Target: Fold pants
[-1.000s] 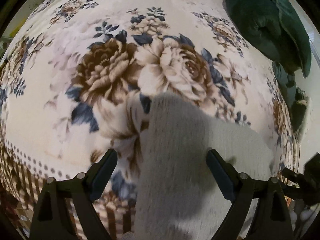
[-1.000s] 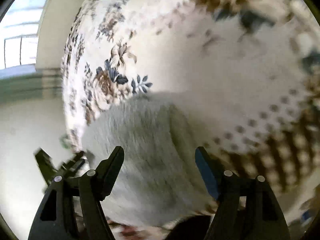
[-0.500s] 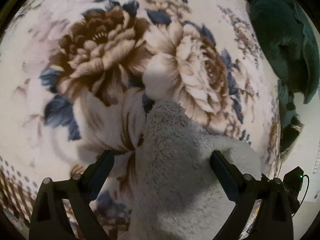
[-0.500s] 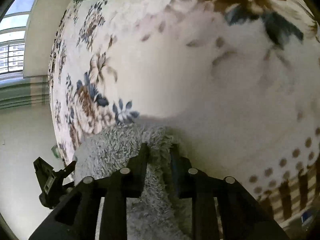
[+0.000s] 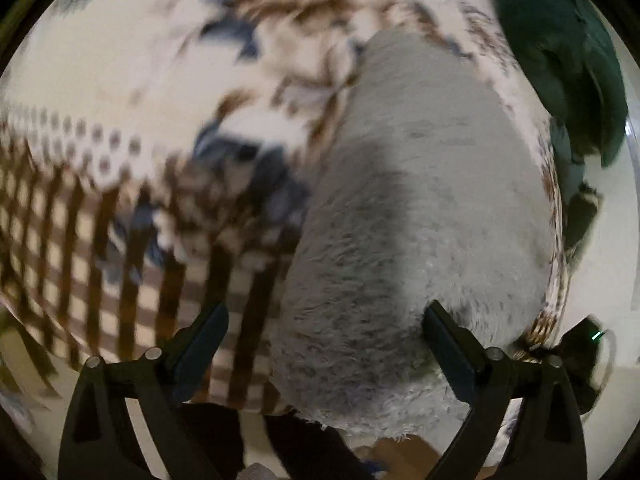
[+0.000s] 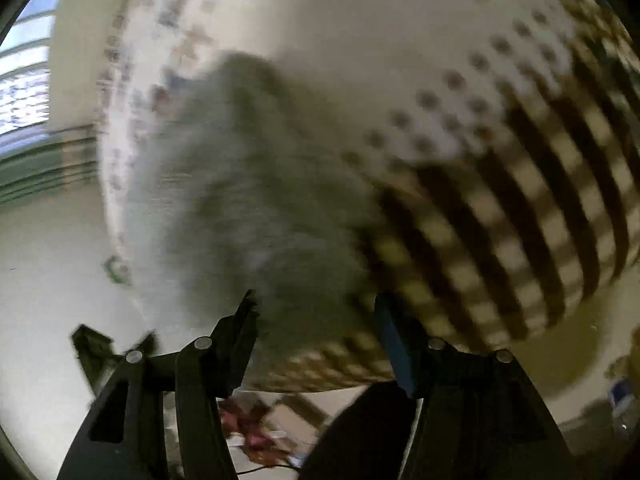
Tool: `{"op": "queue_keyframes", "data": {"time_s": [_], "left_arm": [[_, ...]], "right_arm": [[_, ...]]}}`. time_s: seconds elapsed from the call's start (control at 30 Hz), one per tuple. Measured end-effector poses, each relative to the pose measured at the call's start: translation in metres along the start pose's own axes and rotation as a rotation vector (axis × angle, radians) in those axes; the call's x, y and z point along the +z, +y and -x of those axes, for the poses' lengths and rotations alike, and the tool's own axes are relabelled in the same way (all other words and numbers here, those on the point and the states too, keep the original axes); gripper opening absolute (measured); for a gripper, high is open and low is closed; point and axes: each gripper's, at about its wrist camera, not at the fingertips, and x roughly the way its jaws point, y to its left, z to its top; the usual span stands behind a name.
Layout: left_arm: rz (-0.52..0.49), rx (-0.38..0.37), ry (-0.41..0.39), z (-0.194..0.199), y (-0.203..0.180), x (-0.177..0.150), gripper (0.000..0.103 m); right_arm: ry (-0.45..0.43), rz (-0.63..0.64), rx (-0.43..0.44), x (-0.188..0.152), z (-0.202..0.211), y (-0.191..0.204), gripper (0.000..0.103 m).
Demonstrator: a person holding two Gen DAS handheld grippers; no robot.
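Floral blanket [image 5: 120,92] bears grey fleece pants [image 5: 420,216]; both grippers' fingers [image 6: 236,344] spread.

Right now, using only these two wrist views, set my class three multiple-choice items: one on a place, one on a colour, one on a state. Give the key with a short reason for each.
1. Where do the fluffy pants lie?
A. on the floral blanket
B. on a wooden chair
C. inside a drawer

2. What colour is the cushion at the blanket's far edge?
A. red
B. dark green
C. yellow

3. How do the jaws of the right gripper stand?
A. shut on the pants
B. shut on nothing
C. open, apart

Key: 1 A, the pale grey pile rests on the flowered and checked cover in both views. 2 B, the dark green shape shows at the upper right of the left wrist view. 3 C, a clear gap separates the two fingers, with no cloth pinched; the left gripper is open too.
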Motion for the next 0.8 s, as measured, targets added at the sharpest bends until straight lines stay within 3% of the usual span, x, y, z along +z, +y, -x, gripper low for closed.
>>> {"op": "queue_keyframes", "data": {"time_s": [0.07, 0.2, 0.27, 0.3, 0.33, 0.43, 0.57, 0.73, 0.8], "left_arm": [[0.027, -0.038, 0.015, -0.006, 0.006, 0.003, 0.100], [-0.042, -0.042, -0.024, 0.011, -0.005, 0.009, 0.100], [-0.065, -0.095, -0.067, 0.020, -0.013, 0.016, 0.100], [-0.069, -0.132, -0.078, 0.020, -0.017, 0.022, 0.100], [-0.070, -0.155, -0.085, 0.018, -0.020, 0.027, 0.100], [-0.085, -0.247, -0.073, 0.000, -0.028, 0.039, 0.100], [-0.106, -0.226, -0.041, -0.029, -0.031, 0.058, 0.100], [-0.083, -0.298, -0.029, -0.045, -0.013, 0.067, 0.102], [-0.058, -0.349, -0.009, -0.049, -0.006, 0.067, 0.102]], "right_arm": [[-0.012, 0.057, -0.103, -0.005, -0.010, -0.005, 0.060], [-0.015, 0.059, -0.017, -0.008, -0.002, -0.001, 0.061], [-0.029, 0.036, 0.093, -0.010, 0.009, -0.004, 0.074], [-0.030, 0.024, 0.152, -0.009, 0.011, -0.005, 0.091], [-0.026, 0.020, 0.202, -0.008, 0.009, -0.006, 0.101], [0.008, 0.041, 0.288, -0.004, -0.016, -0.006, 0.102], [0.057, 0.039, 0.356, 0.001, -0.061, -0.008, 0.103], [0.059, 0.029, 0.477, 0.004, -0.071, 0.000, 0.103], [0.076, 0.042, 0.478, 0.006, -0.077, 0.006, 0.103]]}}
